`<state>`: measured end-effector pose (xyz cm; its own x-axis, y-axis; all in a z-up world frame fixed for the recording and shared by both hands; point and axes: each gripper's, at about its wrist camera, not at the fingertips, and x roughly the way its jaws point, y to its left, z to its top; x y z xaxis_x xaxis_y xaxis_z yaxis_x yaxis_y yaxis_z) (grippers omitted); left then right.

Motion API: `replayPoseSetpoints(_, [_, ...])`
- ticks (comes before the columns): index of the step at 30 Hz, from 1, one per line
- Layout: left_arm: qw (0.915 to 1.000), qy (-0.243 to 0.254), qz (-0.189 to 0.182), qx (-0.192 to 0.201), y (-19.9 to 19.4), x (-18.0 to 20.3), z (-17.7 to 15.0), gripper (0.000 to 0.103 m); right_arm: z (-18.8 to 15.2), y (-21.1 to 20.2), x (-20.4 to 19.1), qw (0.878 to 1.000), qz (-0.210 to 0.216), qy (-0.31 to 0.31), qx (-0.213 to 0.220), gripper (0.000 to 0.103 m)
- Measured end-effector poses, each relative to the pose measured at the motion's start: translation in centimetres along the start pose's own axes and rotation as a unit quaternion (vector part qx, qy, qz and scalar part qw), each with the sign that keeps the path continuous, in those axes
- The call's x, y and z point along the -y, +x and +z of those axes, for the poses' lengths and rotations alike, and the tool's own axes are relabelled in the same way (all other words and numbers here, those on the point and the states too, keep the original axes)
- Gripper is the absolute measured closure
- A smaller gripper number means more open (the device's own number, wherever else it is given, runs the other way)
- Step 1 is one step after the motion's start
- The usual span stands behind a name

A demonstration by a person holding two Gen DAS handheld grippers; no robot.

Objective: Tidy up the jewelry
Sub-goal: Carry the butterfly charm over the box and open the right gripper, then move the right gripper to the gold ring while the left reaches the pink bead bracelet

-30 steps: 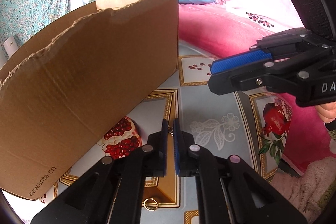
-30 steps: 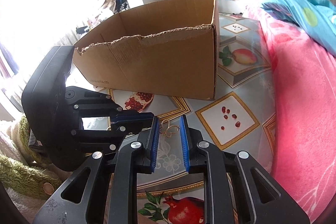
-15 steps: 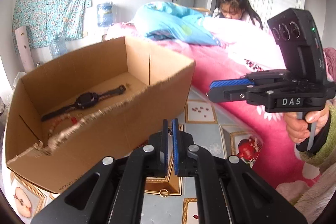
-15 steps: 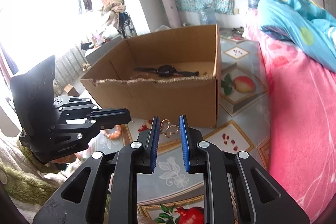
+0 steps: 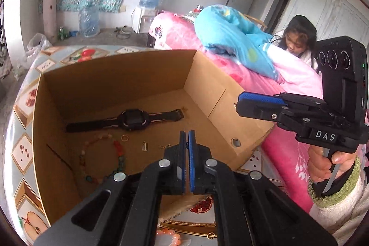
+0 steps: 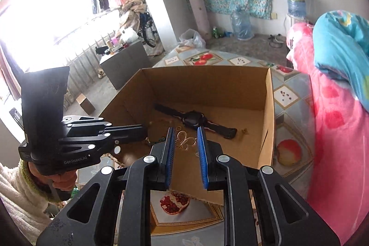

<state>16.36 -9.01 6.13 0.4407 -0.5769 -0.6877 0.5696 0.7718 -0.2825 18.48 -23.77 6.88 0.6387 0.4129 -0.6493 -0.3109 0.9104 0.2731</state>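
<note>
A: What's inside the cardboard box (image 5: 221, 93)?
B: At nine o'clock a bead bracelet (image 5: 101, 160); at twelve a black watch (image 5: 131, 119).
A: And the left gripper (image 5: 187, 137)?
B: Above the box's six o'clock edge, jaws clenched; whether anything is pinched I cannot tell.
A: The right gripper (image 6: 184, 142)?
B: Grasping a gold wire ornament (image 6: 185, 141) over the box.

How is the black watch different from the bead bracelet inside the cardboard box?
The watch is black and lies stretched out straight near the back of the box; the bracelet is of coloured beads and forms a closed loop nearer the front. The watch has one wide face; the bracelet is many small beads. Both lie flat on the box floor.
</note>
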Motion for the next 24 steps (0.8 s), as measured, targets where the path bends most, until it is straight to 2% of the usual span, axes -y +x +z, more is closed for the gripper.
replayPoseSetpoints(3, [0.9994, -0.017, -0.005, -0.029, 1.5, -0.8, 0.0, 0.101, 0.5, 1.7, 0.6, 0.999, -0.014, 0.011, -0.029, 0.085])
replayPoseSetpoints(6, [0.9986, -0.03, -0.011, -0.041, 2.0, -1.3, 0.0, 0.101, 0.8, 2.2, 1.1, 0.999, -0.015, 0.014, -0.031, 0.083])
replayPoseSetpoints(8, [0.9982, -0.037, -0.007, -0.047, 2.2, -1.7, 0.1, 0.095, 0.9, 1.9, 1.1, 0.999, -0.016, 0.016, -0.026, 0.082])
replayPoseSetpoints(9, [0.998, -0.042, -0.006, -0.048, 2.2, -1.9, 0.1, 0.089, 1.0, 1.8, 1.2, 1.0, -0.014, 0.016, -0.023, 0.081])
replayPoseSetpoints(11, [0.9974, -0.053, -0.014, -0.045, 2.1, -2.4, 0.1, 0.084, 1.1, 1.3, 1.3, 1.0, -0.013, 0.017, -0.014, 0.081])
replayPoseSetpoints(21, [0.9978, -0.064, -0.018, -0.005, -1.0, -2.4, -0.1, 0.083, 1.0, -2.8, 2.0, 0.998, -0.005, 0.038, 0.046, 0.079])
replayPoseSetpoints(24, [0.9976, -0.065, -0.02, 0.016, -2.8, -2.3, -0.6, 0.079, 0.3, -4.9, 2.3, 0.996, 0.0, 0.053, 0.07, 0.078])
